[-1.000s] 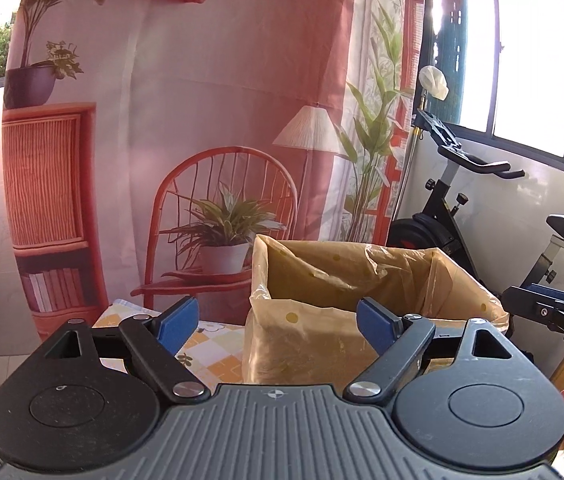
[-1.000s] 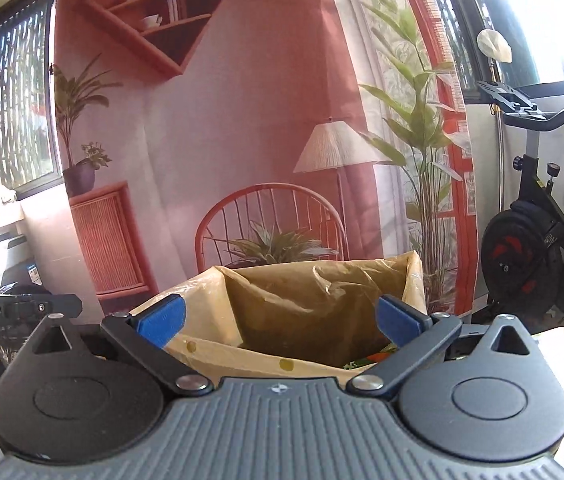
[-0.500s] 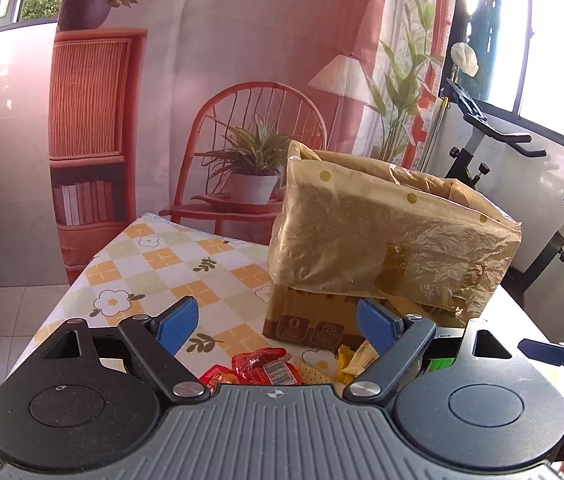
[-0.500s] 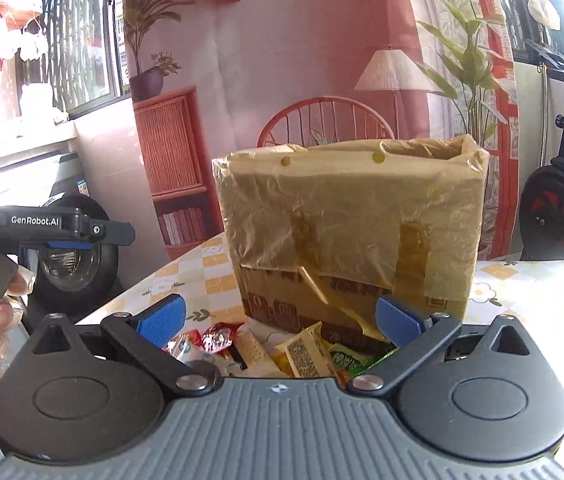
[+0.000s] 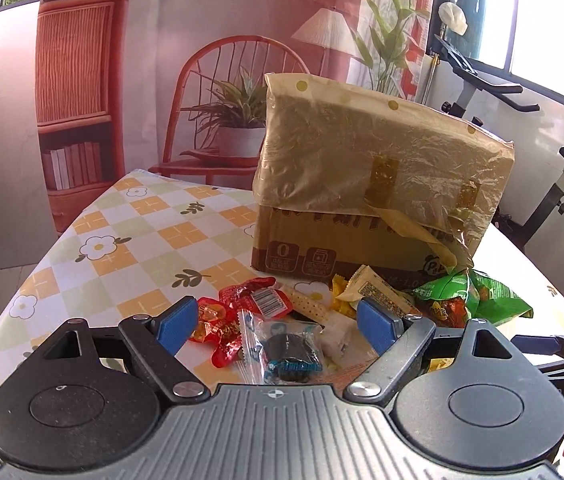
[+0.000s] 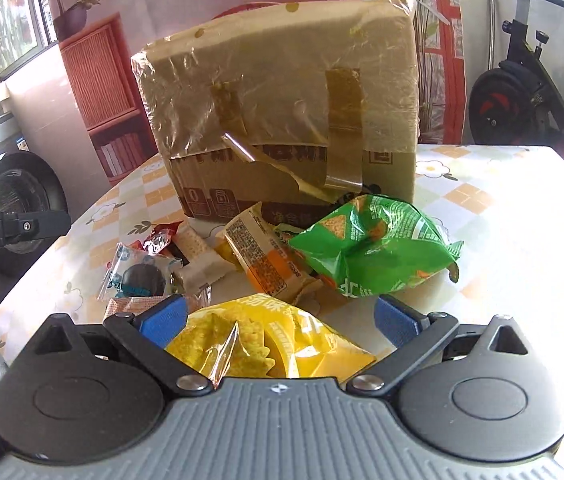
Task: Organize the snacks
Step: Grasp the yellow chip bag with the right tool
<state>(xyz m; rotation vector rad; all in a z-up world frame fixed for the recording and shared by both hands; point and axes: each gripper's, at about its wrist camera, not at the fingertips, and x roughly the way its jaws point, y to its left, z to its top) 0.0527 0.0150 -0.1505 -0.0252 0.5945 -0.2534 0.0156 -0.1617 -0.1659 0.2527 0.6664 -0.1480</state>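
- Checkered flower tablecloth on the table (image 5: 129, 236), printed living-room backdrop behind.
- Left gripper (image 5: 271, 326) is wide open and empty, now down over a clear-wrapped dark cookie (image 5: 290, 350) and red candy wrappers (image 5: 221, 320).
- Right gripper (image 6: 277, 318), jaws spread, frames a yellow chip bag (image 6: 265, 344).
- Green chip bag (image 6: 374, 248) sits beyond, by the plastic-lined cardboard box (image 6: 282, 96).
- A second ago both looked into the box; they've since dropped to the pile, so picking probably starts next.
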